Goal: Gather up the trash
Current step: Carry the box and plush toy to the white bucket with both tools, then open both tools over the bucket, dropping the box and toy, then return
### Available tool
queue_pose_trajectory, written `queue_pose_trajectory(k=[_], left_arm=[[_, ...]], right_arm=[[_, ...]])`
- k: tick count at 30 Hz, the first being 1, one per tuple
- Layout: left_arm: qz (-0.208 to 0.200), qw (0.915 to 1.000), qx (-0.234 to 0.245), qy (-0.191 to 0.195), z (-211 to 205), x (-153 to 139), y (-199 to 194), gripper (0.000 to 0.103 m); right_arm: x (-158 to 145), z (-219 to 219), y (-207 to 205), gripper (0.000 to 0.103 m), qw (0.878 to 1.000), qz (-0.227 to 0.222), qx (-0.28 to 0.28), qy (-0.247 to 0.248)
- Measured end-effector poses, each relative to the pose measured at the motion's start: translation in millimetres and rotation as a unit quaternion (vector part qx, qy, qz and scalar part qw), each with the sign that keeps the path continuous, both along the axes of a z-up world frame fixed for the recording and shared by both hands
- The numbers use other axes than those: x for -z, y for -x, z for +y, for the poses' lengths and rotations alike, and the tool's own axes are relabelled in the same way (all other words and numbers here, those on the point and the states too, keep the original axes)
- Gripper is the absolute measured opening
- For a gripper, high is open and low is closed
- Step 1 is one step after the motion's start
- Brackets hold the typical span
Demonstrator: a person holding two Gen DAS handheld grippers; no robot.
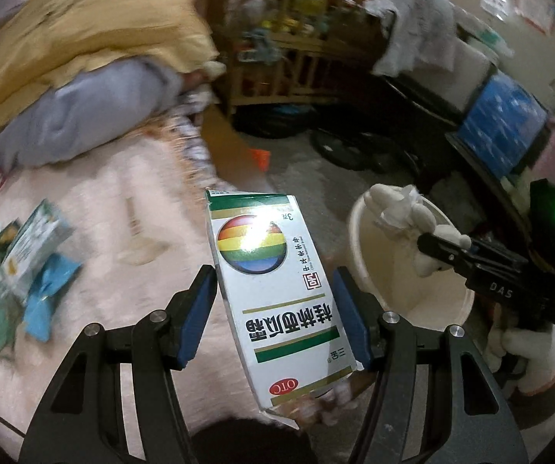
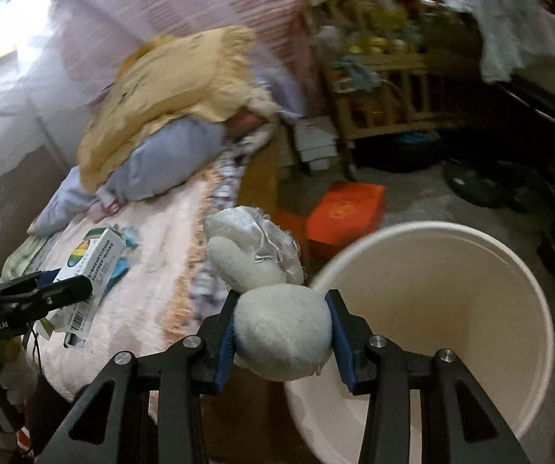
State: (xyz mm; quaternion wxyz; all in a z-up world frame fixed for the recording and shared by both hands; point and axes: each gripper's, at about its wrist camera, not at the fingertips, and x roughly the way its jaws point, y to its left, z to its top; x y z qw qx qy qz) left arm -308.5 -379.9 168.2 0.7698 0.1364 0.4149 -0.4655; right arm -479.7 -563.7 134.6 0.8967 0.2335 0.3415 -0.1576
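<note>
My left gripper is shut on a white medicine box with a rainbow ball printed on it, held above the pink bed cover. In the right wrist view that box and the left gripper show at the left. My right gripper is shut on a grey-white plush toy, right at the near rim of a white bucket. From the left wrist, the toy hangs over the bucket, held by the right gripper in a gloved hand.
More packets, a small box and a blue wrapper, lie on the bed at the left. A yellow blanket and grey bedding are piled at the bed's head. An orange box sits on the floor before a wooden crib.
</note>
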Motion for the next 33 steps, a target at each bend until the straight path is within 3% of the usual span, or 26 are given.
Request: queue_pose_trajectory(k=[9,15,21,23,25,29,33], left_arm=[[-0.01,0.998,0.06,-0.018,-63,3,31,0.061],[0.007,0.9958,0.091,-0.002,-97,5,46,0.064],[0.079,0.991,0.105,0.024,-123,19,44,0.067],[0.095,0.9893,0.108,0.025,-125,22,41,0.069],[0.097,0.989,0.107,0.029,-121,21,38,0.074],[0.096,0.9905,0.095,0.027,-107,17,29,0.074],[0.053,0.9965,0.062,0.018,-78,10,16,0.074]], right_arm=[[20,-36,39,0.042,0.998,0.019,0.06,-0.004],[33,-55,56,0.043,0.994,0.03,0.108,-0.011],[38,-67,67,0.05,0.987,0.022,0.156,-0.026],[37,-64,65,0.053,0.988,0.023,0.149,-0.028],[35,-60,61,0.068,0.989,0.021,0.141,-0.028],[33,-51,50,0.069,0.991,0.016,0.125,-0.033],[28,-34,31,0.069,0.995,0.014,0.099,-0.03]])
